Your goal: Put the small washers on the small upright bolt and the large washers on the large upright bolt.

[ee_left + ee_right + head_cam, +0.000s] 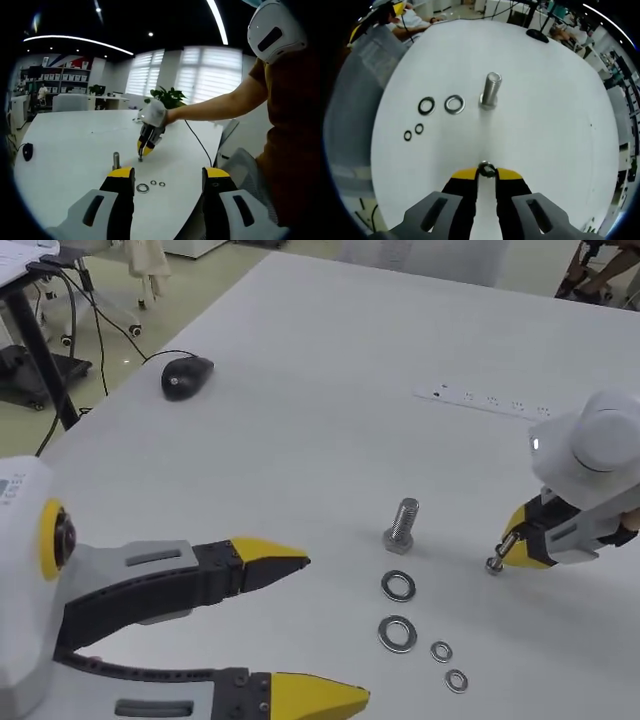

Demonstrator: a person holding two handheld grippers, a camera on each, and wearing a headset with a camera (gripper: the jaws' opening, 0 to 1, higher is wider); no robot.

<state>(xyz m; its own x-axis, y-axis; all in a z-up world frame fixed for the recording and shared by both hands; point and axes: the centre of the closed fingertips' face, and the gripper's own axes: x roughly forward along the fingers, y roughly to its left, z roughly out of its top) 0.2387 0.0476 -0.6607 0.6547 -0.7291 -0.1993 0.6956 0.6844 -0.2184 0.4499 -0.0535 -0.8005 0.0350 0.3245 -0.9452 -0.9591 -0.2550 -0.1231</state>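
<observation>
your left gripper point(335, 630) hovered low over the table point(300, 440), jaws wide apart and empty. right of it the big bolt point(402, 524) stood upright, with two big washers point(398, 586) and two small washers point(441, 651) lying flat nearby. your right gripper point(512, 546) pinched the small bolt point(497, 560), tilted, its end touching the table.

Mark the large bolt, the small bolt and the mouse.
large bolt point(405, 515): head view, on its threaded shank.
small bolt point(496, 561): head view, on its lower end.
mouse point(186, 375): head view, on the top of its shell.
</observation>
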